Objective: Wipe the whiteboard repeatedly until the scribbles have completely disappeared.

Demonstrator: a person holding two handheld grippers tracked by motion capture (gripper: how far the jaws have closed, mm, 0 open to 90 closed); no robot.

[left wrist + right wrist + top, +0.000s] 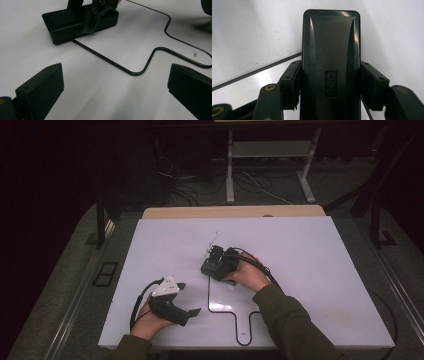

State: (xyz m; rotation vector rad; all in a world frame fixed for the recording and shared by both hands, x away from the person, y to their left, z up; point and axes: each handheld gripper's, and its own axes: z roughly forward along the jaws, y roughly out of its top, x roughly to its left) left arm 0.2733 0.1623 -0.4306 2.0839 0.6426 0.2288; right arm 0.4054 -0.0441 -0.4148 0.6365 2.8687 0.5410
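Writing: "deli" is read on the black tray; small print by the outline is too blurred, possibly digits.
Tray place: held near the table centre.
Right gripper: clamped on the tray's 2 sides.
Left gripper: spread wide, at 7 o'clock, aimed toward 2 o'clock.

The room is looking very dark at the top and sides of the high view, while the white table is shining pale and bright in the middle. In the right gripper view, light is gleaming in two long streaks down the shiny black box, and a bright patch is glowing at the lower left. In the left gripper view, soft gray shadows are lying at the bottom, and the near black jaws are looking a little blurry.
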